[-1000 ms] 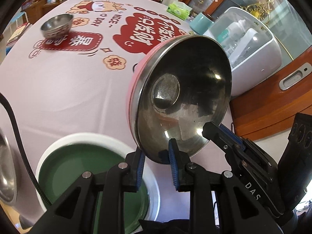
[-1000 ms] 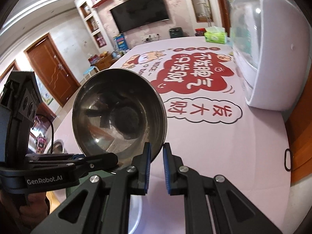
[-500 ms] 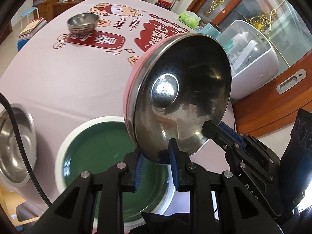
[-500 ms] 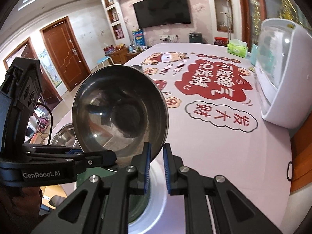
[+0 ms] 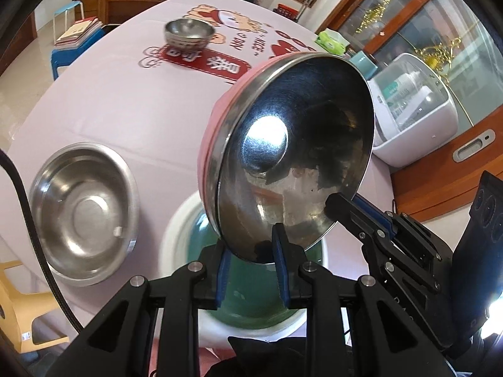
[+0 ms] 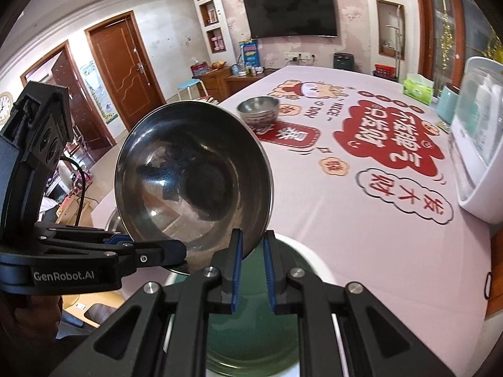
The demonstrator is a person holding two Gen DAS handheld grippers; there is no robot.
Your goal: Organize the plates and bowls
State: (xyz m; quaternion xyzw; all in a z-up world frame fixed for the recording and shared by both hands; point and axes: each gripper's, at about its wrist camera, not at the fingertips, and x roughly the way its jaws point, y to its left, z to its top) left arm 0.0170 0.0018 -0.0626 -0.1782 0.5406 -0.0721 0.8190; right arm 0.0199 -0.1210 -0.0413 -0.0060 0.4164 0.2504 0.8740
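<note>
1. The left gripper (image 5: pixel 251 270) is clamped on the near rim of a pink-backed steel bowl (image 5: pixel 295 163); its blue pads sit one inside and one outside the rim, almost closed.
2. The right gripper (image 6: pixel 253 270) is nearly closed on the rim of a steel bowl (image 6: pixel 191 176) with a polished interior. In the left wrist view the right gripper (image 5: pixel 371 216) grips the pink-backed bowl's rim to the right of the left one, so both appear to hold one bowl.
3. The bowl is held clear of the table, tilted with its open side facing the cameras.
4. Directly beneath it a green plate with a white rim (image 5: pixel 179 229) (image 6: pixel 314 267) lies flat on the pink printed tablecloth (image 5: pixel 125 103).
5. To the plate's left a wide, shallow steel bowl (image 5: pixel 85 213) rests upright near the table edge.
6. A small stack of steel bowls (image 5: pixel 189 34) (image 6: pixel 258 109) stands well away towards the far end.
7. A white cabinet with a clear lid (image 5: pixel 415 113) occupies the table's right side.
</note>
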